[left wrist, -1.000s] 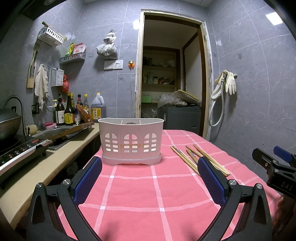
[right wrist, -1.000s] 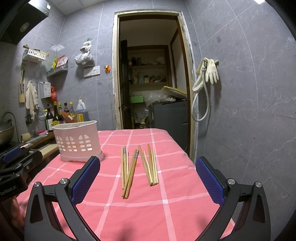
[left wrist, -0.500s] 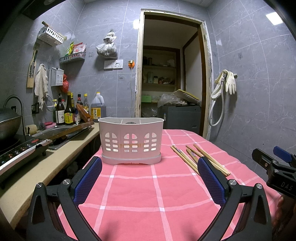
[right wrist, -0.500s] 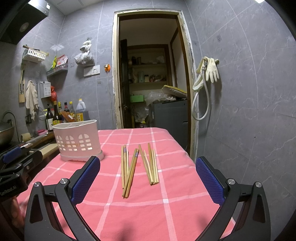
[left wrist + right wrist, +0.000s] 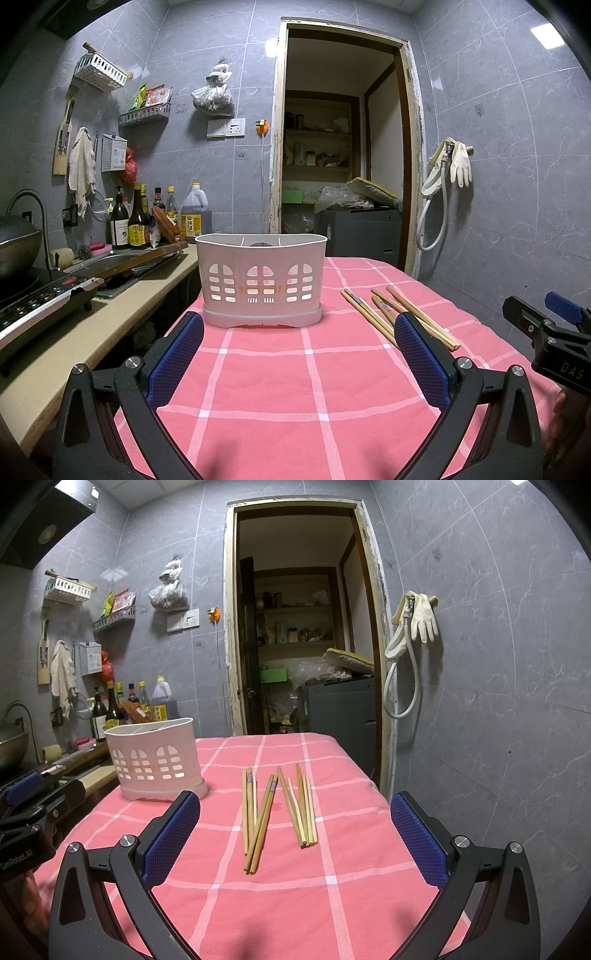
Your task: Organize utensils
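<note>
A white slotted utensil basket [image 5: 261,280] stands on the pink checked tablecloth [image 5: 310,376], straight ahead of my left gripper [image 5: 295,354], which is open and empty. Several wooden chopsticks [image 5: 277,812] lie loose on the cloth in two bunches, just ahead of my right gripper [image 5: 291,838], which is open and empty. The basket also shows in the right wrist view [image 5: 157,758], to the left of the chopsticks. The chopsticks show in the left wrist view [image 5: 399,317], right of the basket. The right gripper's body shows in the left wrist view at the right edge [image 5: 554,332].
A counter [image 5: 55,350] runs along the left with an induction cooker [image 5: 40,302], a sink, a wok and bottles [image 5: 136,221]. A grey tiled wall [image 5: 498,701] stands close on the right of the table. A doorway [image 5: 299,646] opens behind the table.
The right wrist view has shifted slightly; the chopsticks sit a touch higher in it. Nothing else has moved.
</note>
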`<state>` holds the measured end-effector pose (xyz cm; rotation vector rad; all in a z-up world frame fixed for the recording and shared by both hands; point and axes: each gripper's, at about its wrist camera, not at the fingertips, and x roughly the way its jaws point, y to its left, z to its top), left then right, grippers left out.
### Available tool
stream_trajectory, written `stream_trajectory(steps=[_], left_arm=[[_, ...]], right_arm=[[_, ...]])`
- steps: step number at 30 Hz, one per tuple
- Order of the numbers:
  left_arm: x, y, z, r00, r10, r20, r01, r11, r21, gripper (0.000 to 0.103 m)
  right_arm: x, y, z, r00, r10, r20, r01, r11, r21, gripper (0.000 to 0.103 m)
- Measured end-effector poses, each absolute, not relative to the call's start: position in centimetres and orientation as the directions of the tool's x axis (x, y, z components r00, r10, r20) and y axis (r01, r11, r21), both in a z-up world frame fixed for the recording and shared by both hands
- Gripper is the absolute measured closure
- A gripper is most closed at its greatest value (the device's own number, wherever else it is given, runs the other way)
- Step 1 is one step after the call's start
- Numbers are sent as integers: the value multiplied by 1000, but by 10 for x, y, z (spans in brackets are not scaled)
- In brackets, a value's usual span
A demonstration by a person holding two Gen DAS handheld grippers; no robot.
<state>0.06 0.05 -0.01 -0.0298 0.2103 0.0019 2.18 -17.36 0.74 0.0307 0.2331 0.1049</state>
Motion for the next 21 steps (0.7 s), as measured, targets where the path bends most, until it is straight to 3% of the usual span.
stream_trajectory(steps=[21], left_arm=[[36,4,4,968,-20,-249,16,1000,-18,2]], right_arm=[[53,-192,22,965,103,-240,-105,994,8,0]])
